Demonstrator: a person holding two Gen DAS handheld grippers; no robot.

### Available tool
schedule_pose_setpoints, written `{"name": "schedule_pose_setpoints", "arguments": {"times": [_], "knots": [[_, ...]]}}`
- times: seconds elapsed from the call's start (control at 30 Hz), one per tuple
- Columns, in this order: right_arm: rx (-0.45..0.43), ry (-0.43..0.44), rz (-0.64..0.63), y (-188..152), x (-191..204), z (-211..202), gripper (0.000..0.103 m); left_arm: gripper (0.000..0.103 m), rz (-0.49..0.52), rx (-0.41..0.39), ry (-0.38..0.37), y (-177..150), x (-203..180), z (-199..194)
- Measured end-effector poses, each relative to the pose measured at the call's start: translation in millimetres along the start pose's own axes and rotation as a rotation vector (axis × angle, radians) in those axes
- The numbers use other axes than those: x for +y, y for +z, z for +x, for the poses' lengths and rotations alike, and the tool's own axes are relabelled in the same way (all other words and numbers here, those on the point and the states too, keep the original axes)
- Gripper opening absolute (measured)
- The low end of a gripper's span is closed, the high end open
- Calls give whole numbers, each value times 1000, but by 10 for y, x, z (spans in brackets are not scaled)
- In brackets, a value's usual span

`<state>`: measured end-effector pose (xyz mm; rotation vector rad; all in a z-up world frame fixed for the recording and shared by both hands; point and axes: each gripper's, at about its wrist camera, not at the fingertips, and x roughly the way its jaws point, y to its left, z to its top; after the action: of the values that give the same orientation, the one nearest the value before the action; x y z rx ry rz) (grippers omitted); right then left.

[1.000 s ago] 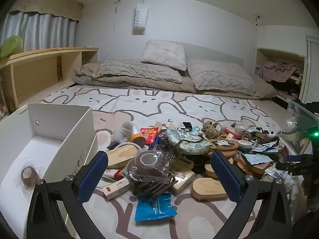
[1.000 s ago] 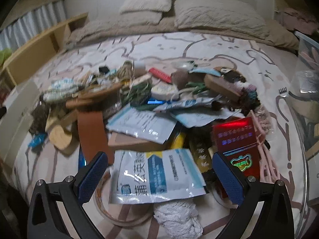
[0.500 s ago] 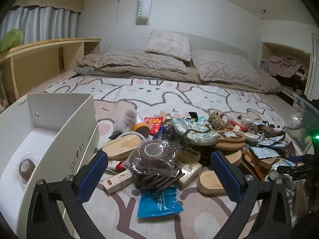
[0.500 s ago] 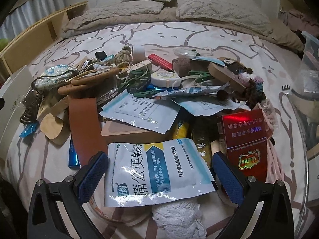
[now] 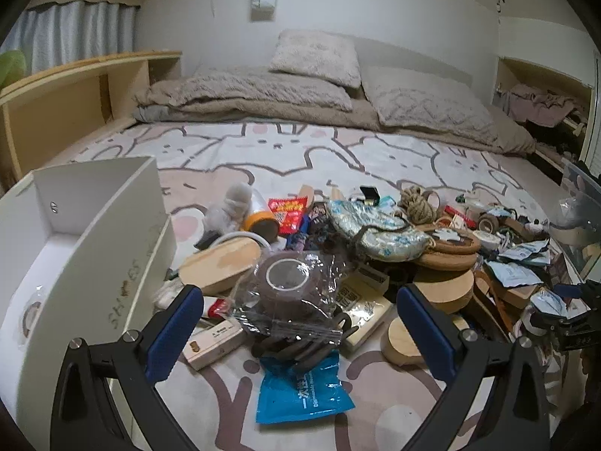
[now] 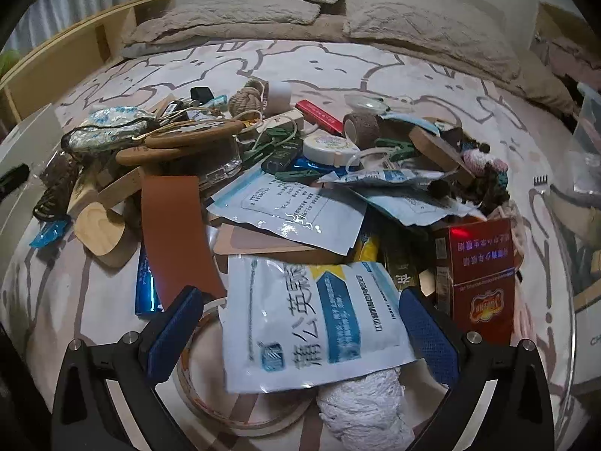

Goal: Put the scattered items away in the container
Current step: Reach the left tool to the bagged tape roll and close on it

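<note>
A heap of small items lies on the bed. In the left wrist view my left gripper point(image 5: 300, 332) is open and empty, its blue fingers either side of a brown tape roll in clear wrap point(image 5: 287, 289). A black claw clip point(image 5: 300, 344) and a blue sachet point(image 5: 302, 391) lie just below it. The white container box point(image 5: 105, 233) stands at the left with a small tape roll point(image 5: 28, 315) inside. In the right wrist view my right gripper point(image 6: 302, 329) is open and empty over a white-and-blue medicine sachet point(image 6: 315, 323).
A red box point(image 6: 480, 270), a brown leather strip point(image 6: 174, 233), a white yarn ball point(image 6: 364, 406) and a wooden hoop point(image 6: 210, 406) surround the right gripper. Wooden pieces point(image 5: 221, 263), a patterned pouch point(image 5: 375, 233) and a rope knot point(image 5: 417, 203) fill the pile. Pillows point(image 5: 428, 109) lie at the bedhead.
My left gripper has come lower and nearer to the wrapped tape roll. My right gripper has moved closer over the white-and-blue sachet. Both stay open.
</note>
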<state>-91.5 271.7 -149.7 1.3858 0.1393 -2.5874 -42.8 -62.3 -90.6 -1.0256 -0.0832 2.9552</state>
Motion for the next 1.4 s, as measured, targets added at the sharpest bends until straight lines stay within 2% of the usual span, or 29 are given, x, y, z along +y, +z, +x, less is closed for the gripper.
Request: {"name": "schedule_pose_setpoints", "arguments": {"times": [0.13, 0.3, 0.5, 0.7, 0.9, 1.03, 1.17, 1.23, 1.4], "knots": [[17, 13, 54, -10, -98, 53, 103, 103, 44, 48, 49, 68, -35, 143], [1, 41, 81, -47, -128, 42, 103, 103, 119, 99, 40, 133, -20, 344], [-38, 109, 132, -48, -203, 20, 103, 103, 8, 152, -58, 168, 190, 518], [-68, 162, 212, -43, -283, -8, 103, 103, -21, 169, -60, 146, 240, 563], [-64, 127, 203, -27, -239, 20, 103, 102, -33, 191, -70, 141, 254, 660], [-37, 87, 182, -15, -210, 45, 103, 87, -54, 195, -102, 144, 273, 665], [-27, 122, 219, -21, -261, 27, 103, 80, -56, 195, -109, 146, 270, 633], [-24, 103, 221, -18, -255, 27, 103, 75, -60, 194, -118, 145, 268, 620], [-17, 70, 195, -5, -196, 31, 102, 71, -55, 186, -125, 133, 246, 566]]}}
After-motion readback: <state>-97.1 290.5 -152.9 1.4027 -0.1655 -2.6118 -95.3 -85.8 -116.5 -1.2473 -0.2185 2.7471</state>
